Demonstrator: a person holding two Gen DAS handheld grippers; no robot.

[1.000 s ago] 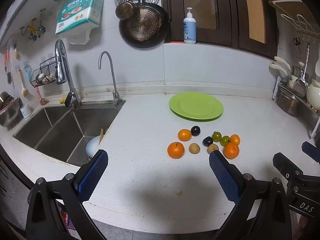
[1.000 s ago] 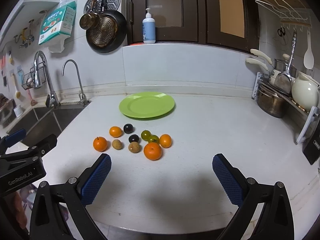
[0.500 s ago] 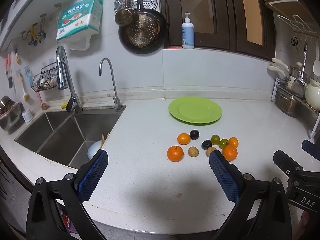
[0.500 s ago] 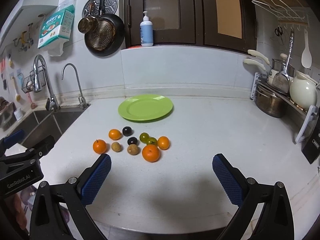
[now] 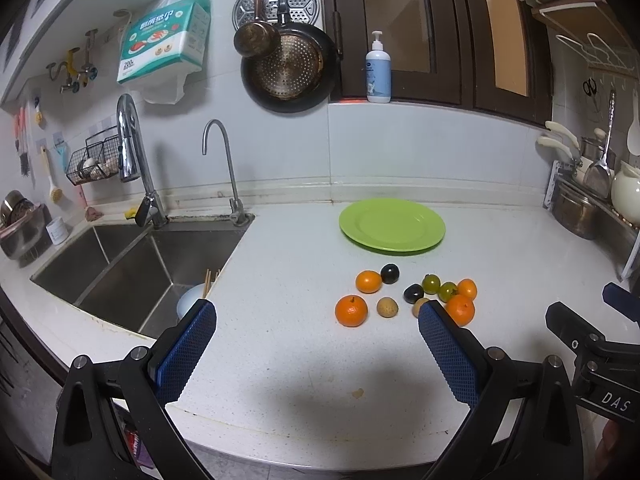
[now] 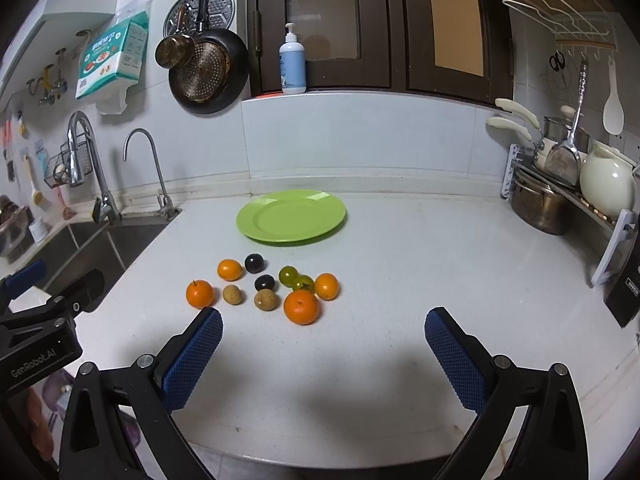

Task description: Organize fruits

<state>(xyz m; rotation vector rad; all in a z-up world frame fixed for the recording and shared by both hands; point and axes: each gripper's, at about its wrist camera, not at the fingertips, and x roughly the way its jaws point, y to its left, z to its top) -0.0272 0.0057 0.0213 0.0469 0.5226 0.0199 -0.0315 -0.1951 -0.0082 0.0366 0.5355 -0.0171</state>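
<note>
An empty green plate (image 5: 392, 226) (image 6: 291, 216) lies on the white counter near the back wall. In front of it sit several small fruits: oranges (image 5: 351, 311) (image 6: 301, 307), dark plums (image 5: 389, 273) (image 6: 255, 263), green ones (image 5: 431, 283) (image 6: 288, 275) and brown longans (image 5: 387, 307) (image 6: 266, 300). My left gripper (image 5: 316, 322) is open, held above the counter's front edge short of the fruit. My right gripper (image 6: 323, 330) is open too, just before the cluster. Nothing is between either pair of fingers.
A steel sink (image 5: 120, 264) with a bowl and chopsticks and two taps takes the left side. A dish rack with pots and a white jug (image 6: 606, 182) stands at the right. Pans hang on the wall; a soap bottle (image 6: 292, 62) stands on the ledge.
Both views have tilted up a little, so the plate and fruits sit slightly lower in frame. Both grippers stay open and nothing on the counter has moved.
</note>
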